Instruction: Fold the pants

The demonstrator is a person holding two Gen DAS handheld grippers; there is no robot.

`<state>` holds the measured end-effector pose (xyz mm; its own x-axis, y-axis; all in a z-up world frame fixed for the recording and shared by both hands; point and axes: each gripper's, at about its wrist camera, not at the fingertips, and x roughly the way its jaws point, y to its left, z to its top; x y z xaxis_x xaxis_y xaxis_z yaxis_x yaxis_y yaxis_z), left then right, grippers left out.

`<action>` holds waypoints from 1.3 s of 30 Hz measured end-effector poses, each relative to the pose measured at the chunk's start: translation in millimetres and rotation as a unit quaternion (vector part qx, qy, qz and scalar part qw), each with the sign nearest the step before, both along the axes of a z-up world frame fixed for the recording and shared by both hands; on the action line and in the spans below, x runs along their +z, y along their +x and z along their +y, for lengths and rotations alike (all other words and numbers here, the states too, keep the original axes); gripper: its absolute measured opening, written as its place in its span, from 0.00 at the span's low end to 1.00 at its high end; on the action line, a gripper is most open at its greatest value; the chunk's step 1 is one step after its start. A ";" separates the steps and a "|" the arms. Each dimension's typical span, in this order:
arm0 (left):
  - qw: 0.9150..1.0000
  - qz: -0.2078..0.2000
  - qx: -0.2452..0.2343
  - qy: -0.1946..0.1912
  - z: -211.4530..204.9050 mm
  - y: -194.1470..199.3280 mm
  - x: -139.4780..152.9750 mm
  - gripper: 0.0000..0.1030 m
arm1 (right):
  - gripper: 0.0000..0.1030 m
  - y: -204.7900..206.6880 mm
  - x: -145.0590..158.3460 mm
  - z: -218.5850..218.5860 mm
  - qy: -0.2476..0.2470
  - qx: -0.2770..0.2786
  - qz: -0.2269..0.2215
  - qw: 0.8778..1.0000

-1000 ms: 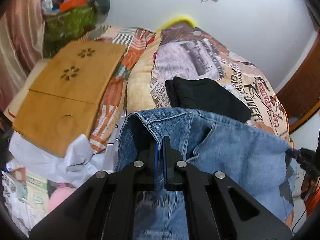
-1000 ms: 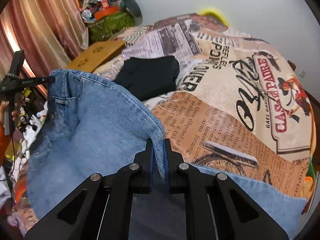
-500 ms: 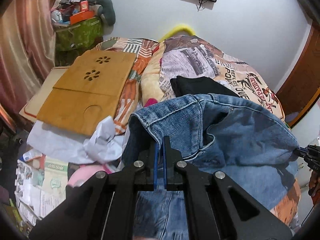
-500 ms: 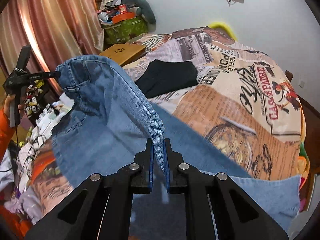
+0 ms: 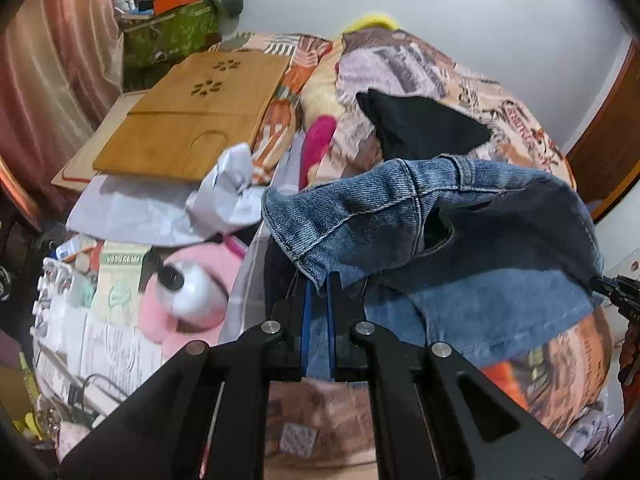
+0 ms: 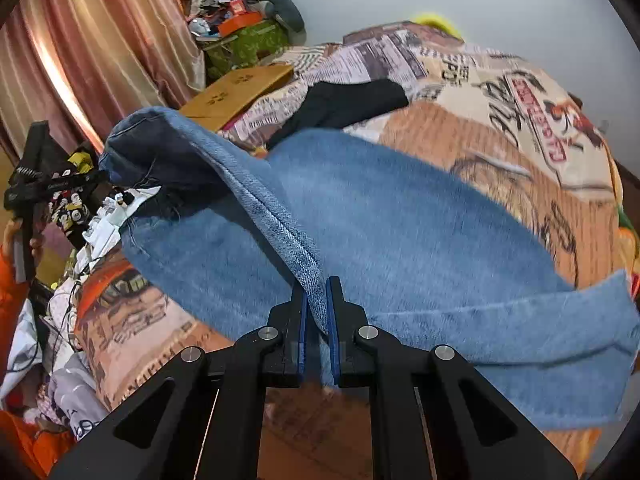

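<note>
From the left wrist camera, the left gripper (image 5: 318,284) has its fingers (image 5: 306,320) pinching a stitched edge of the blue jeans (image 5: 400,216). The denim rises from the pinch and stretches to the right as a raised fold, with a pocket opening showing dark in it. At the far right edge the tip of the right gripper (image 5: 614,290) holds the other end of that fold. Lighter denim lies beneath, on the bed (image 5: 520,120) with its newspaper-print cover. A black garment (image 5: 420,124) lies on the bed behind the jeans. To the left sit a wooden board (image 5: 192,120), crumpled white paper (image 5: 228,192) and a pink plush toy (image 5: 188,292).

From the right wrist camera, the right gripper (image 6: 316,284) has its fingers (image 6: 334,320) pressed onto a doubled hem of the jeans (image 6: 400,220). The fold runs up and to the left as a ridge to a dark bunched corner, where the left gripper (image 6: 94,178) grips it, held by a hand (image 6: 24,236) with an orange sleeve. The rest of the jeans lies spread across the bed (image 6: 520,120), with one leg end reaching the right edge. The black garment (image 6: 348,100) lies just beyond the denim, and a striped curtain (image 6: 100,40) hangs at the left.
</note>
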<state>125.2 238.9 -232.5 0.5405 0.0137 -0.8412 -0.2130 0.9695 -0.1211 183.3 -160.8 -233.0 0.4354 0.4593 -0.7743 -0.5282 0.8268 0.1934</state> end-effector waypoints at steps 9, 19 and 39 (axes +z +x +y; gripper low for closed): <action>0.999 -0.021 -0.007 0.033 -12.4 -15.3 27.8 0.15 | 0.14 -15.5 2.5 -8.2 0.019 -0.018 0.012 1.000; 0.997 -0.051 -0.034 0.053 -65.4 38.2 61.5 0.76 | 0.28 -18.5 28.5 -69.9 0.033 -0.095 -0.011 0.995; 0.995 0.015 -0.094 0.034 -174.4 179.9 12.6 0.88 | 0.46 92.6 -20.0 -275.7 -0.011 -0.343 0.038 0.938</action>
